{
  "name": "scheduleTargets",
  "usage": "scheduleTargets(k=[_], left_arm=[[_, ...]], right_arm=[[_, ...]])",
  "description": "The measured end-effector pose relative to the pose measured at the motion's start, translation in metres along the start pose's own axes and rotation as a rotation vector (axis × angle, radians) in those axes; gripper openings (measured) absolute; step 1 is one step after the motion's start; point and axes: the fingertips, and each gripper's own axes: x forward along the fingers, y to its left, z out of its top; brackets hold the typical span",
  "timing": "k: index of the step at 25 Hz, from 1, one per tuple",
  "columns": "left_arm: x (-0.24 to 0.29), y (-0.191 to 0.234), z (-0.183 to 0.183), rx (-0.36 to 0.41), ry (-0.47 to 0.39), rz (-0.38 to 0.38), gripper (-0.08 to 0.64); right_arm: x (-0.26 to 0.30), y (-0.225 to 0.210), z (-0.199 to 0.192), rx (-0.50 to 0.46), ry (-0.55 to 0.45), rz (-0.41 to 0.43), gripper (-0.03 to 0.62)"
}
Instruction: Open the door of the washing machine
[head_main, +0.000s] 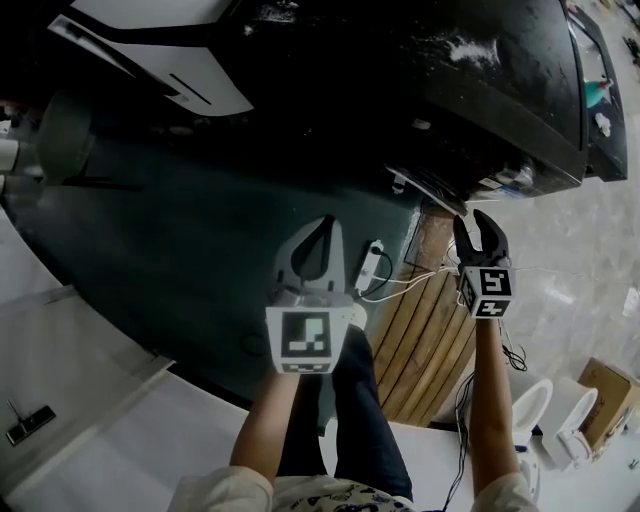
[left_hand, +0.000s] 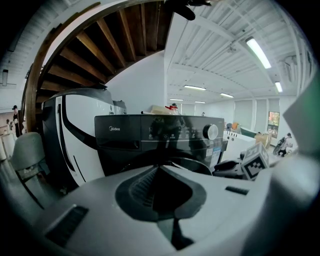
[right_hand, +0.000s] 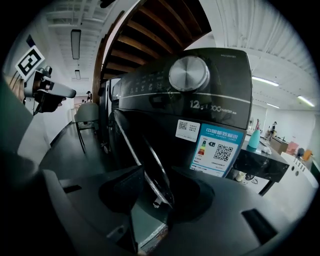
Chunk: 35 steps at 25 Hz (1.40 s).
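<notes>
Jaws of the left gripper (left_hand: 160, 169) meet at their tips with nothing between them, short of the black front-loading washing machine (left_hand: 160, 134). Right gripper (right_hand: 157, 175) stands open astride the rim of the machine's round dark door (right_hand: 132, 142), on its front below the round silver dial (right_hand: 188, 73).

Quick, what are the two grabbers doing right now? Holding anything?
Left gripper: closed, holding nothing.
Right gripper: open, with the washing machine's door edge between its jaws, not clamped.
</notes>
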Motion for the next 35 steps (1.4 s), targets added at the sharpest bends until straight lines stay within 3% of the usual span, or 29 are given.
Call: scheduleTargets(k=[16, 25, 35], left_arm=[[-0.003, 0.011, -0.004, -0.004, -0.016, 0.011, 0.002], [-0.010, 0.013, -0.007, -0.021, -0.014, 0.020, 0.002], [-0.028, 0.018, -0.008, -0.037, -0.026, 0.033, 0.003]], right_arm=[[0.036, -0.004, -0.016, -0.090, 0.094, 0.113, 0.139], [0.033, -0.002, -0.018, -0.069, 0.093, 0.078, 0.132], [0.005, 0.033, -0.034, -0.049, 0.097, 0.086, 0.124]])
